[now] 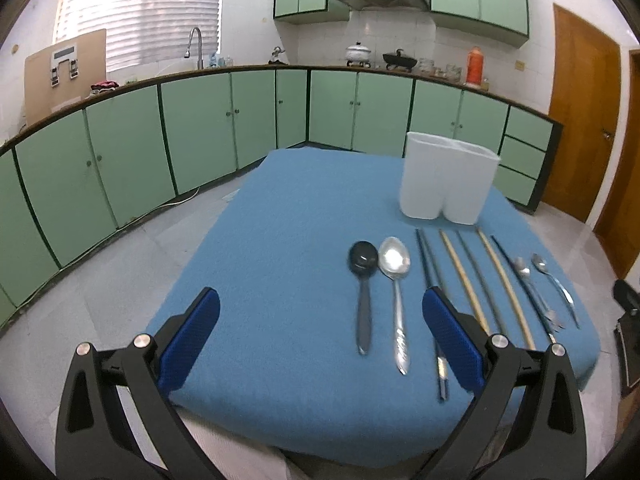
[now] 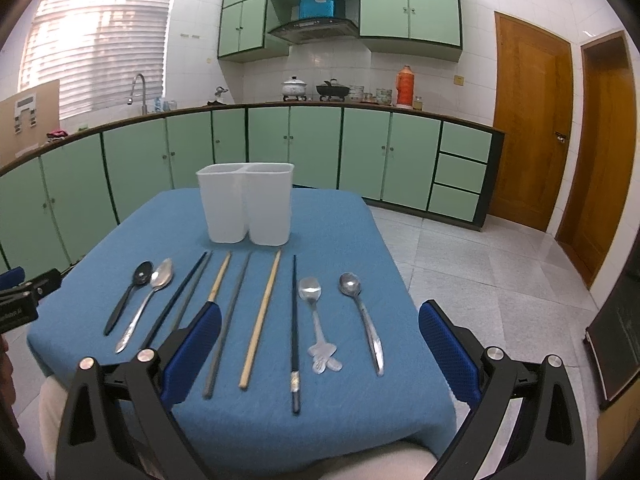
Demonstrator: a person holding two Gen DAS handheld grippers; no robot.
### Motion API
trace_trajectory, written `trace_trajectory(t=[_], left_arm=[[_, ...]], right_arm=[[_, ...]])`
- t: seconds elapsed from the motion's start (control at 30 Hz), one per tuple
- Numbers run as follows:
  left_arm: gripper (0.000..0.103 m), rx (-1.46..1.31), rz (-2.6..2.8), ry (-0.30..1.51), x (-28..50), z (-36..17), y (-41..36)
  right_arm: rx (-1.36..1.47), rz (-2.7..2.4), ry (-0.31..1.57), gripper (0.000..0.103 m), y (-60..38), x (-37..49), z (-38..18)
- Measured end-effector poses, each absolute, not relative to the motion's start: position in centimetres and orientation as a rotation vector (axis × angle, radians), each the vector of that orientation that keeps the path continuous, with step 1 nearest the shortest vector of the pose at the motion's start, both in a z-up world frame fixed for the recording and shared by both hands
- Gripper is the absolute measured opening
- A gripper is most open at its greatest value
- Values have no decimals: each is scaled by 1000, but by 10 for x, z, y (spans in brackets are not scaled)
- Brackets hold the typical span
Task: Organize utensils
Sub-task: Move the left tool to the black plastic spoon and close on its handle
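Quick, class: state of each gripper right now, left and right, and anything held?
Left gripper: open, holding nothing, above the blue cloth.
Right gripper: open, holding nothing, above the row of utensils.

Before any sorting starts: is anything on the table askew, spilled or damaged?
Nothing stands out. The spoons and chopsticks lie in a tidy row on the blue cloth, the white two-compartment holder stands upright behind them, and both the left gripper and right gripper are open, holding nothing.
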State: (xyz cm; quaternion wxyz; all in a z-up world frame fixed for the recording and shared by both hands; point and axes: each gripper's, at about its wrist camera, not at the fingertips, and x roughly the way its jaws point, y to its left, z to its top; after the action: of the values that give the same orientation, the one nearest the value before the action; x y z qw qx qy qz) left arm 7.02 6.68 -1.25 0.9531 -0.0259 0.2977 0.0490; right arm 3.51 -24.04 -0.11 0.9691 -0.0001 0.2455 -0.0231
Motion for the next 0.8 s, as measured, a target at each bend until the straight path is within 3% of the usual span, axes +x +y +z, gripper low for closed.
trace_trajectory(t=[0.1,0.23,0.3,0.37,0.4,0.8], left_arm=[[98,-36,102,642,97,-19,67],[97,-28,75,707,124,-33,61],[91,-26,65,741,138,-41,59],[76,-31,49,792,155,-51,58],[76,-39,39,812,161,-55,58],[70,-39,20,914,202,-86,55]], right_arm=[[1,-59,512,95,-247,51,-4],[9,-61,540,86,-253,66,-8],[12,-60,555,82,-256,74,-10],[14,-55,575,77,-256,83,-13],[15,-52,583,75,-257,87,-15],[19,-41,624,74,-253,122,-22]])
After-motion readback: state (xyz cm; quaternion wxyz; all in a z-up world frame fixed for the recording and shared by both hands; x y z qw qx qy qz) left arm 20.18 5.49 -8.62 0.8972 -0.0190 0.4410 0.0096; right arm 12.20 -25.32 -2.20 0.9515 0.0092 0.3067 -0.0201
